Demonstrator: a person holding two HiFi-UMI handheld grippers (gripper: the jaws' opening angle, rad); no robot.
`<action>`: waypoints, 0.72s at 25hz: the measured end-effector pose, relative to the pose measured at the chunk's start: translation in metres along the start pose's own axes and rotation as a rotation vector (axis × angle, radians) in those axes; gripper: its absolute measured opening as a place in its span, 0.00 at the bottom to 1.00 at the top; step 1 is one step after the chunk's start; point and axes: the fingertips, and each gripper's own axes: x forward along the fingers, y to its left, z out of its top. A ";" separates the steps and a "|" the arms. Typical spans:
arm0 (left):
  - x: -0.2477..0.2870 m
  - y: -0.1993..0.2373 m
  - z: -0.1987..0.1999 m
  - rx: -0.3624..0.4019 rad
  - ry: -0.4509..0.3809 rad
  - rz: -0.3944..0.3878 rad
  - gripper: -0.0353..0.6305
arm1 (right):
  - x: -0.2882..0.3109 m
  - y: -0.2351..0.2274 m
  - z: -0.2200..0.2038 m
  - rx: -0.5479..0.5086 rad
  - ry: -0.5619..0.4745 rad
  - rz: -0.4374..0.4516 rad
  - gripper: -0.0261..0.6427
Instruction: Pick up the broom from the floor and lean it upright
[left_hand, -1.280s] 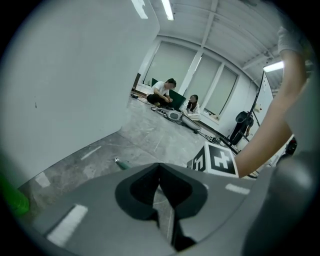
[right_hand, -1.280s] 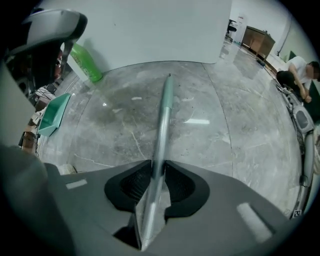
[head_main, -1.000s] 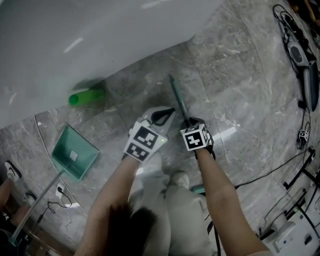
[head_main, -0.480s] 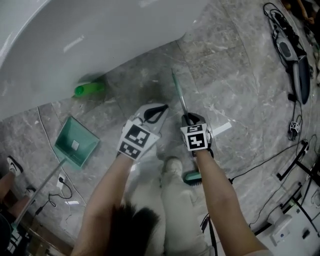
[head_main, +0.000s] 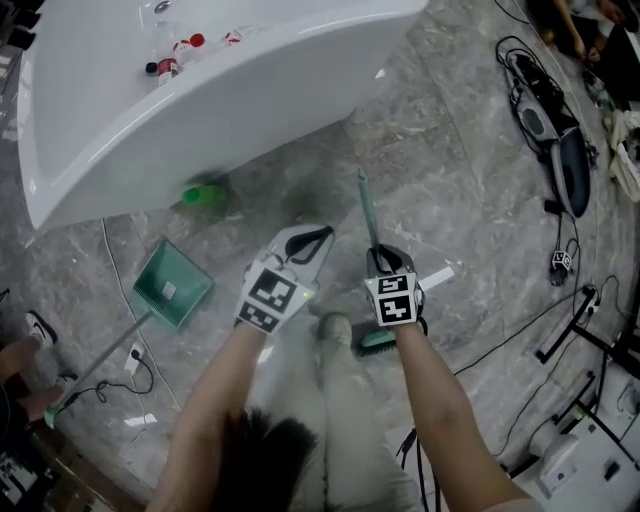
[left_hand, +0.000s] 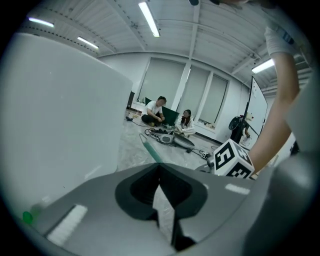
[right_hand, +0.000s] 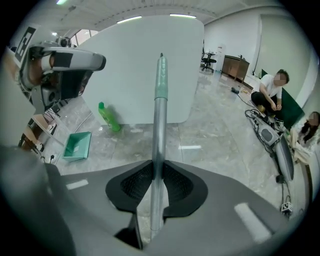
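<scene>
Two grippers are out over a grey marble-tile floor (head_main: 470, 200). The right gripper (head_main: 384, 258) has its jaws clamped on the broom (head_main: 369, 215), with the metal handle straight between them; they have just been closing. The handle's green-tipped end points away toward the white surface (head_main: 200, 110). The teal brush head sits low by the person's shoe (head_main: 335, 328); can't tell if it clears the floor. The left gripper (head_main: 314, 236) is just beside the right one, apart from the handle, jaws closed with nothing in them.

Surface: big, white, glossy, with a rounded corner, filling the top left of the head view. A few small bottles (head_main: 175, 55) with red caps stand near its far edge. A green bottle (head_main: 203, 194) is on the floor right at the surface's near edge. A teal dustpan (head_main: 172, 290) is on the floor near that bottle, its long handle running off toward the lower left. A white tape strip (head_main: 440, 275) is stuck on the floor just right of the right gripper.

Room: cables (head_main: 560, 300) and dark gear (head_main: 560, 150) are spread on the floor at right. Two people (left_hand: 155, 111) sit on the floor far back by tall windows (left_hand: 200, 95). Strip lights (left_hand: 149, 19) run along a white ceiling.
</scene>
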 end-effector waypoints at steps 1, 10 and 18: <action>-0.004 -0.002 0.007 0.001 -0.010 0.006 0.05 | -0.007 0.000 0.008 -0.009 -0.012 -0.001 0.15; -0.047 -0.012 0.061 0.009 -0.064 0.059 0.05 | -0.058 0.020 0.084 -0.101 -0.137 0.020 0.15; -0.083 0.011 0.110 -0.001 -0.152 0.147 0.05 | -0.081 0.047 0.161 -0.195 -0.266 0.017 0.15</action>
